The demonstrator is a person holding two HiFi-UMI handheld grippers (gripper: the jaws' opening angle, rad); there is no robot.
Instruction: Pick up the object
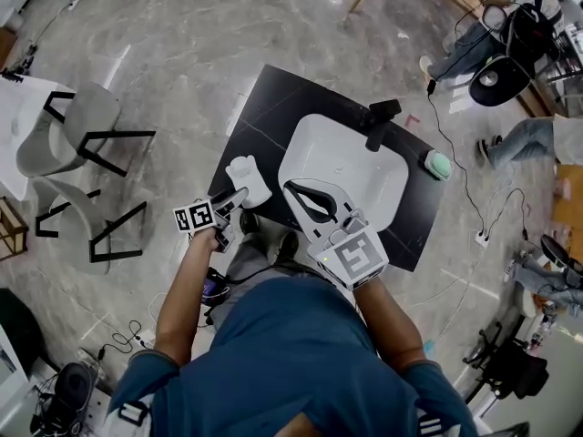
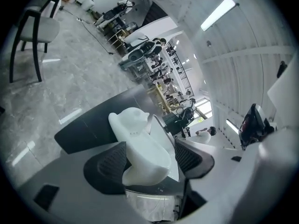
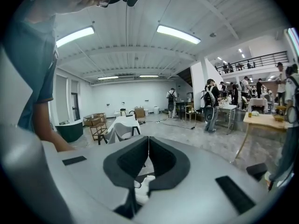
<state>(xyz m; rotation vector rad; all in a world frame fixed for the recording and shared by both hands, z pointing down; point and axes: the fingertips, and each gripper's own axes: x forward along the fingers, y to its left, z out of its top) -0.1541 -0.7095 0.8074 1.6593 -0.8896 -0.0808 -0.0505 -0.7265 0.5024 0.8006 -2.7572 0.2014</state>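
Observation:
A white bear-shaped figure (image 1: 248, 178) stands on the left part of the black table (image 1: 273, 107). In the left gripper view the figure (image 2: 140, 143) sits between the two black pads. The left pad is right against its side, and a narrow gap shows at the right pad. My left gripper (image 1: 235, 196) (image 2: 150, 147) is open around it. My right gripper (image 1: 293, 189) hovers over the white sink basin (image 1: 364, 180). In its own view the right gripper (image 3: 148, 139) has its jaw tips meeting, shut with nothing held.
A black faucet (image 1: 378, 121) stands at the basin's far rim, and a green round thing (image 1: 439, 164) lies at the table's right edge. Two grey chairs (image 1: 77, 135) stand on the floor to the left. Cables and seated people are at the right.

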